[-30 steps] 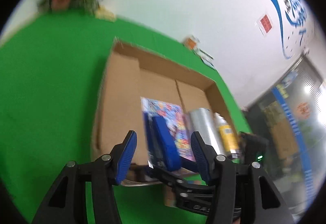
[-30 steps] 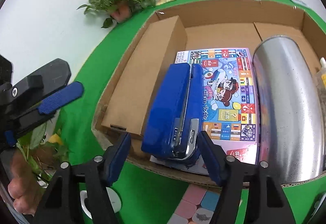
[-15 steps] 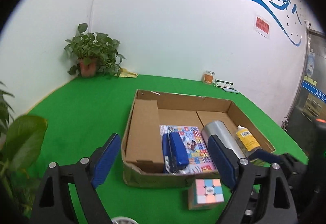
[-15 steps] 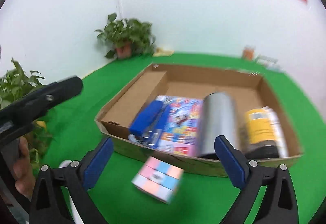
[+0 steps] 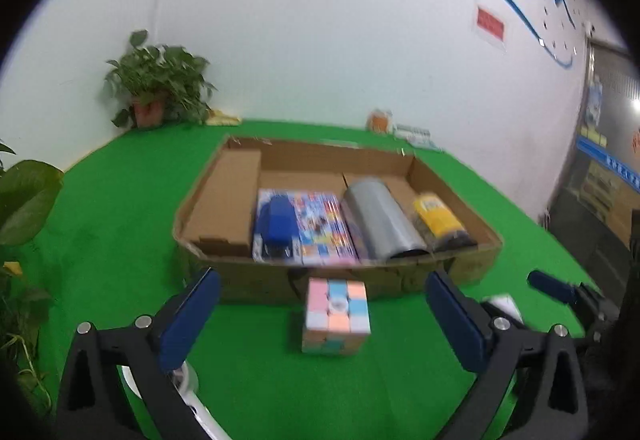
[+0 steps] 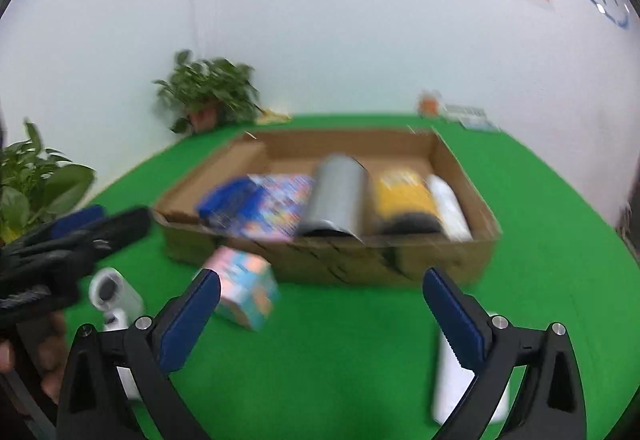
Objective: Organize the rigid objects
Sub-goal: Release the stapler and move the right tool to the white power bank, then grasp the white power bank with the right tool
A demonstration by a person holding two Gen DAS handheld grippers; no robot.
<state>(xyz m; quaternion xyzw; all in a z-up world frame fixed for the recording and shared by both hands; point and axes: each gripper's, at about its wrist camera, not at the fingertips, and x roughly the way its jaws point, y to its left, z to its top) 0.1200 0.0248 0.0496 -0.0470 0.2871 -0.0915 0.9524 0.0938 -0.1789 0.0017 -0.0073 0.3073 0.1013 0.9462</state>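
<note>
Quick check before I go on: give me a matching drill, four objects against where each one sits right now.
Objects:
1. blue stapler
2. silver cylinder
3. pastel cube
4. yellow-labelled bottle

Places:
A. on the green surface, outside the box, in front of its near wall
B. in the box, lying between the colourful board and the yellow-labelled bottle
C. in the box, on top of the colourful board
D. in the box, just right of the silver cylinder

Pairs: 1-C, 2-B, 3-A, 4-D
</note>
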